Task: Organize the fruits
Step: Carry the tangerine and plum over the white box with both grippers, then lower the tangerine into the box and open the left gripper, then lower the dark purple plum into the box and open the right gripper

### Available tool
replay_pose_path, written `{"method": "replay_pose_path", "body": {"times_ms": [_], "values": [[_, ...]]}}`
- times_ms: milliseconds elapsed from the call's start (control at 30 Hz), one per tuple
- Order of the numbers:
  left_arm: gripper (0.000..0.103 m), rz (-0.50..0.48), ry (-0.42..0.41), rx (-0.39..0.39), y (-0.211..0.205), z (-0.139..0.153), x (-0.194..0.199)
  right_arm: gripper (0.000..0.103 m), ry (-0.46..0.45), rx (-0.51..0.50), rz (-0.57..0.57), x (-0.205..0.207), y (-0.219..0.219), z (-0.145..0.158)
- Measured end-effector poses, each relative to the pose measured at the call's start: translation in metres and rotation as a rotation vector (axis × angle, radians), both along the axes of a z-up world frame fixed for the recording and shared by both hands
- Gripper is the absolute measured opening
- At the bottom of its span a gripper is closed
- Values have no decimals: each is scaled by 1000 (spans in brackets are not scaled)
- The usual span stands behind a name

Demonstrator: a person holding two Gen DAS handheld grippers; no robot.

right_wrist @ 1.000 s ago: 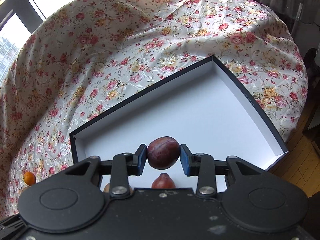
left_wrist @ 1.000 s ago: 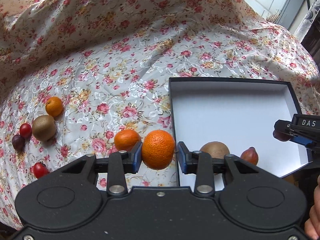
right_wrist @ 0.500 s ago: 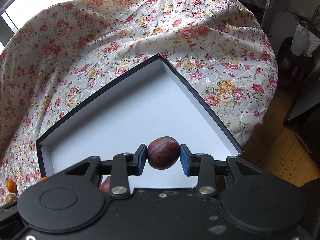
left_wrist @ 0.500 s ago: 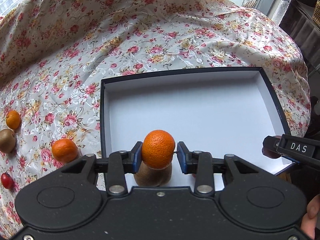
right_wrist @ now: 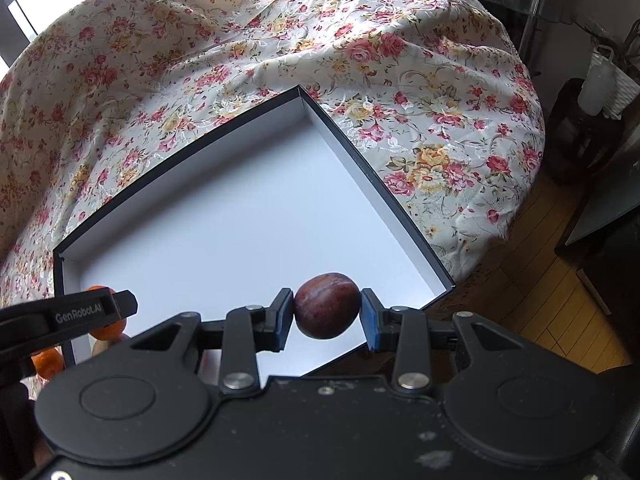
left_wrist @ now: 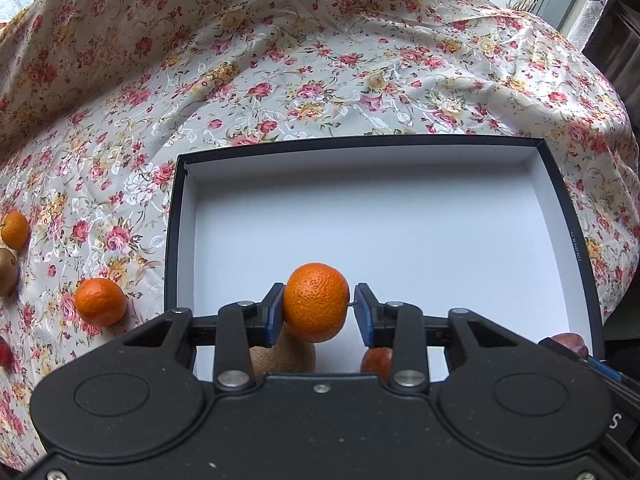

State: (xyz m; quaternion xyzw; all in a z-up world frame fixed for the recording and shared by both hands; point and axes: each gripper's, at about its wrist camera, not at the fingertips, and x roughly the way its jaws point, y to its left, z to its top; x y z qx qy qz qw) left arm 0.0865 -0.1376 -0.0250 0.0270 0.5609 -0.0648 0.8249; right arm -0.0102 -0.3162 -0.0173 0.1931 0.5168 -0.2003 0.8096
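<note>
My left gripper [left_wrist: 318,308] is shut on an orange mandarin [left_wrist: 316,307], held above the near part of the black box with a white inside [left_wrist: 400,224]. A brown kiwi [left_wrist: 284,356] and a reddish fruit [left_wrist: 376,360] lie in the box under the fingers. My right gripper [right_wrist: 326,312] is shut on a dark plum [right_wrist: 327,305] over the box's near right corner [right_wrist: 436,272]. The left gripper also shows at the left edge of the right wrist view [right_wrist: 80,312].
On the floral cloth [left_wrist: 280,80] left of the box lie a mandarin [left_wrist: 100,301], a smaller mandarin [left_wrist: 14,230], a kiwi [left_wrist: 6,272] and a red fruit at the edge [left_wrist: 3,354]. Wooden floor and dark furniture [right_wrist: 592,240] lie right of the table.
My left gripper has carried the mandarin rightward from the cloth to over the box. My right gripper has shifted right with the plum, toward the box's near right corner.
</note>
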Motion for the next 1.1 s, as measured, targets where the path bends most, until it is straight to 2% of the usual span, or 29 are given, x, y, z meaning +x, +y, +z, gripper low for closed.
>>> {"method": "replay_pose_path", "body": {"times_ms": [233,500,833,1100], "values": [[47,4,26,-6,4,-3,5,38,-22,6,-2,0,0,3],[57,-51,54,0,3,1,3,38,-34,11,12,6,4,4],[57,-72,32,19,16,13,-4,38,-70,49,-6,16,8,11],[57,-108,-16,31,29,24,-13,38,-116,27,-21,24,21,22]]}}
